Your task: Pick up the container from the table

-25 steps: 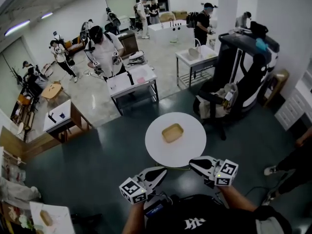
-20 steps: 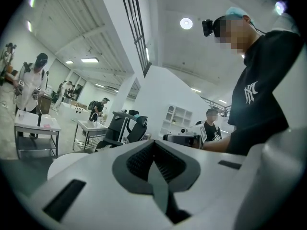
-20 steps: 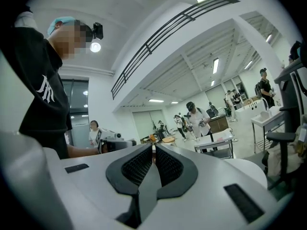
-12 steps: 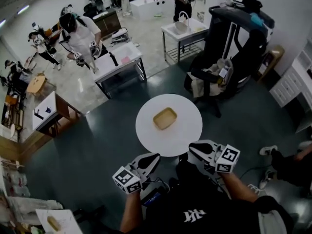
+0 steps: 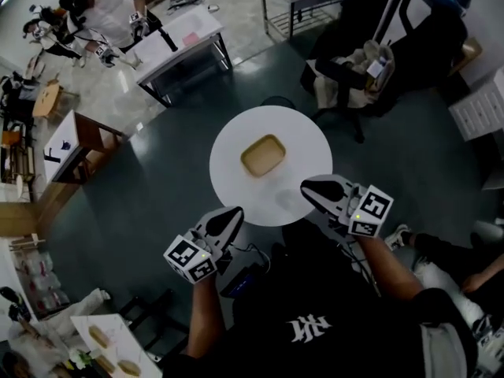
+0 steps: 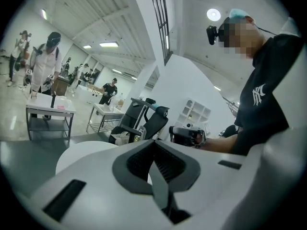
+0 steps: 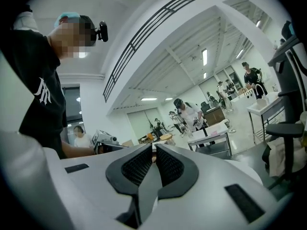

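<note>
A shallow tan container (image 5: 262,155) lies near the middle of the round white table (image 5: 303,136). My left gripper (image 5: 235,212) hangs shut and holding nothing just off the table's near left edge. Its closed fingertips (image 6: 154,146) point over the table top (image 6: 79,153). My right gripper (image 5: 306,186) is shut too, with nothing in it, over the table's near right edge, a short way to the right of the container. Its jaws (image 7: 154,150) meet in the right gripper view. Neither gripper view shows the container. Each gripper appears in the other's view: the right gripper (image 6: 187,134), the left gripper (image 7: 106,140).
A black chair with a bag (image 5: 368,63) stands just beyond the table on the right. Metal-frame tables (image 5: 179,44) and a wooden cabinet (image 5: 75,144) stand to the far left, with people (image 5: 102,14) behind them. A person's legs (image 5: 441,250) reach in at the right.
The table and container have come closer and lower in the head view. Both grippers have travelled forward to the table's near edge, still shut.
</note>
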Motion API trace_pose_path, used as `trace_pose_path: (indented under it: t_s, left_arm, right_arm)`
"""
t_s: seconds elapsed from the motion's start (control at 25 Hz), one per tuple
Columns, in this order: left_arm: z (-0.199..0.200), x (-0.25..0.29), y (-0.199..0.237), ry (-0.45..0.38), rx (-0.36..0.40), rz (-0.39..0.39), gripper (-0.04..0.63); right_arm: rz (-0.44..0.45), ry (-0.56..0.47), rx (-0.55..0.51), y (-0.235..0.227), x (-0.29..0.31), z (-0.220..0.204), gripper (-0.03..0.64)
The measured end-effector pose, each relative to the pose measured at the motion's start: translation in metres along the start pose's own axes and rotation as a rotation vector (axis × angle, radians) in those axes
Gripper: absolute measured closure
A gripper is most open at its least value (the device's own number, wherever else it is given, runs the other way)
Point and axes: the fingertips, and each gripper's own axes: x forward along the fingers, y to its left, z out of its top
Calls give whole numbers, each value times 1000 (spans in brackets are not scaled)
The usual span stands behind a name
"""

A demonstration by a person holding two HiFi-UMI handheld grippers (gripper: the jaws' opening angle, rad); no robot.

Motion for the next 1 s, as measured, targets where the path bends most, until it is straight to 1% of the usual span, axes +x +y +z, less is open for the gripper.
trace_pose_path:
  t_s: [0.2,0.36,0.56,0.76,0.84,1.0]
  left_arm:
    - [6,31,32,50,-40,76,592]
    - [9,45,58,69,-77,121,592]
    - [24,56,85,40,-125,151,592]
    - [28,65,113,14,-159,205,592]
    - [25,71,124,12,-174,223,592]
    - [7,68,145,24,-256,244,591]
  right_arm:
    - [-4,19,22,-52,10,9,572]
    - [-2,21,28,-84,24,16,572]
    - [3,55,42,-117,48,12,571]
    - [51,118,87,-132,73,-4,571]
    - [63,140,102,-140,80,-11,571]
    - [52,189,143,-152,95,-29,568]
